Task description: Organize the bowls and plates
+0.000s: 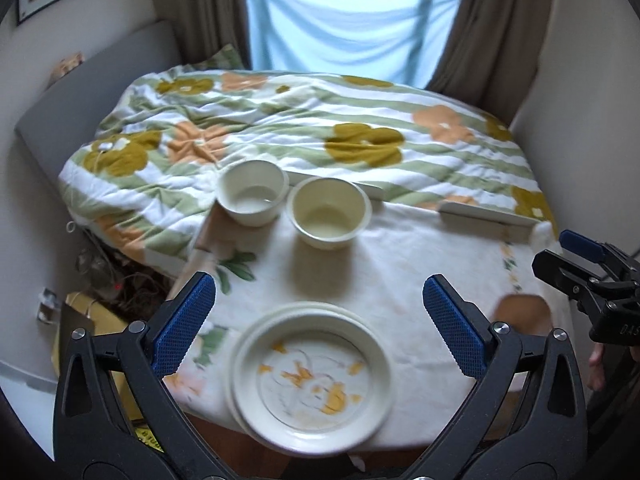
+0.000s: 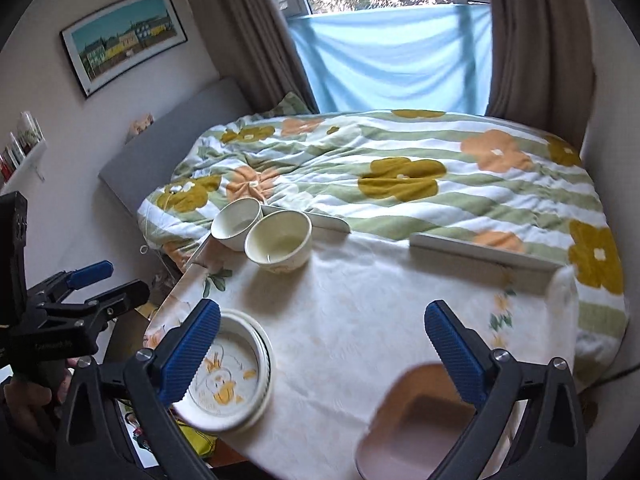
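Note:
Two cream bowls stand side by side at the table's far left: the left bowl (image 1: 253, 192) (image 2: 236, 222) and the right bowl (image 1: 329, 212) (image 2: 279, 242). A stack of cream plates with an orange duck print (image 1: 312, 376) (image 2: 230, 376) lies at the near edge. A pink square plate (image 2: 420, 424) (image 1: 522, 312) lies at the near right. My left gripper (image 1: 320, 324) is open above the plate stack; it also shows in the right wrist view (image 2: 106, 280). My right gripper (image 2: 324, 344) is open and empty, just above the pink plate; it also shows in the left wrist view (image 1: 560, 252).
The table has a white floral cloth (image 1: 400, 272) (image 2: 360, 300). A bed with a flowered striped duvet (image 1: 300, 128) (image 2: 400, 176) abuts its far side. Two white boards (image 1: 488, 218) (image 2: 480, 254) lie at the far edge. Bags and cables (image 1: 104, 280) lie on the floor at left.

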